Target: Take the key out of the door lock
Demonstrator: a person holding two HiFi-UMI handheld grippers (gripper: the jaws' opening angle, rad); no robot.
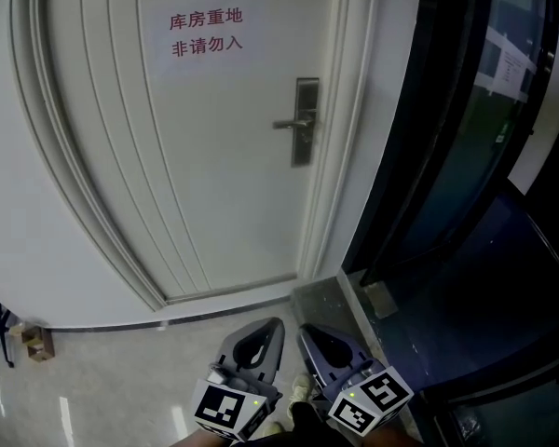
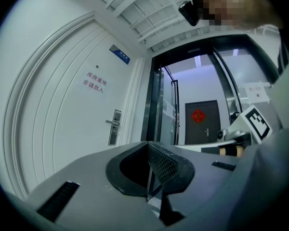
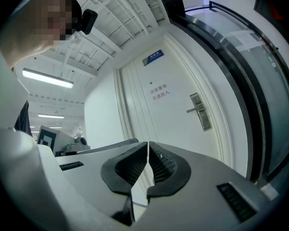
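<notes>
Left tongs [image 2: 148, 148] and right tongs [image 3: 148, 146] pressed together, empty; red sign [image 1: 206, 32] on the door [image 1: 224, 156] reads "库房重地 非请勿入".

The left gripper [image 1: 268, 329] and the right gripper [image 1: 309, 333] were made of grey tapered shells, lined with black ribbed pads [image 3: 161, 163]. Each was capped by a white cube [image 1: 225, 408] printed with black square markers.

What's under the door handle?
Under the handle, the silver lock plate runs further down the white door. Nothing covers it, but it is too small here to tell whether anything sticks out of it.
</notes>
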